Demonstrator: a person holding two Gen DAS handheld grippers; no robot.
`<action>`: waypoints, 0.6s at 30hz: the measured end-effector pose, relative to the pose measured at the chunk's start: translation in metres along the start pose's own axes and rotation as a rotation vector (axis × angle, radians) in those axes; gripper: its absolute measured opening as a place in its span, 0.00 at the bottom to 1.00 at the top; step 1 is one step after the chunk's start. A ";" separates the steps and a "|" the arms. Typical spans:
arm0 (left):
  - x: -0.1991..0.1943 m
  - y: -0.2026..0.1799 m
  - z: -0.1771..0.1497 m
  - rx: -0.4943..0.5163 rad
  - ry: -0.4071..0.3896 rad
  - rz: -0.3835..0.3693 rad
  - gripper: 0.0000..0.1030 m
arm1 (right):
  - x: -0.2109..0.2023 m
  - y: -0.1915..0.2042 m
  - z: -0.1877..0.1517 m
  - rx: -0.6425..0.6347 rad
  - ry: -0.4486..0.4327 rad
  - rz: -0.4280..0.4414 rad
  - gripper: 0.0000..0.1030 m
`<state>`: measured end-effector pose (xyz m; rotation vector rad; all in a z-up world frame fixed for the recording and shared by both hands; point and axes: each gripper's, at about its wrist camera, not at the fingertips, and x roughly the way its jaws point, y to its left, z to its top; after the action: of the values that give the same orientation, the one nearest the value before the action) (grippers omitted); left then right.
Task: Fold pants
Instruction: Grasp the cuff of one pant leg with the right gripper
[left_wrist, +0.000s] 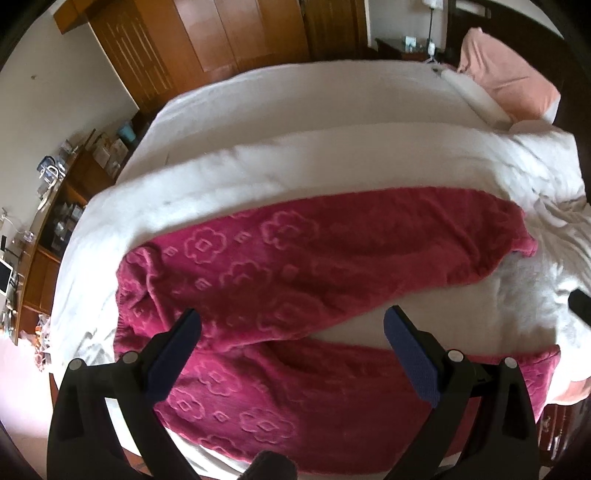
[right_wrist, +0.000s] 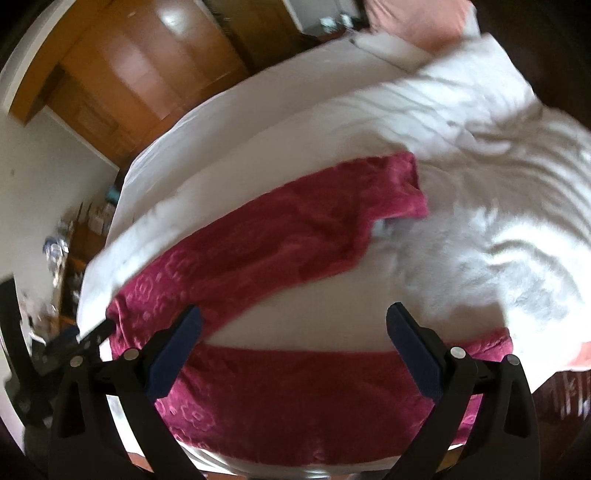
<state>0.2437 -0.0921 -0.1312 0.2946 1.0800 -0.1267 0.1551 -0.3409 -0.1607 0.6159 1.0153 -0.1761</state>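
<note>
The left hand-held gripper (left_wrist: 291, 325) hovers with its fingers spread wide and empty over the magenta pants (left_wrist: 295, 258), which lie spread on the bed (left_wrist: 295, 96) with both legs running rightward, a strip of sheet between them. The right hand-held gripper (right_wrist: 293, 323), equally wide and empty, hangs above the nearer leg. Only the right view shows the left tool at the waistband side. Beyond the pants lie a white duvet (left_wrist: 332, 155) and a pink pillow (left_wrist: 506, 77); the left view alone shows a cluttered desk (left_wrist: 48, 206) clearly.
</note>
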 end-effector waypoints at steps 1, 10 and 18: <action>0.004 -0.007 0.002 -0.004 0.017 0.003 0.95 | 0.004 -0.011 0.006 0.019 0.009 0.005 0.97; 0.041 -0.063 0.018 -0.047 0.133 -0.014 0.95 | 0.070 -0.100 0.064 0.136 0.083 0.064 0.97; 0.066 -0.101 0.030 -0.063 0.176 -0.016 0.95 | 0.156 -0.139 0.102 0.202 0.197 0.062 0.97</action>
<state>0.2752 -0.1947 -0.1942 0.2438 1.2586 -0.0816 0.2561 -0.4893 -0.3083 0.8608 1.1751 -0.1669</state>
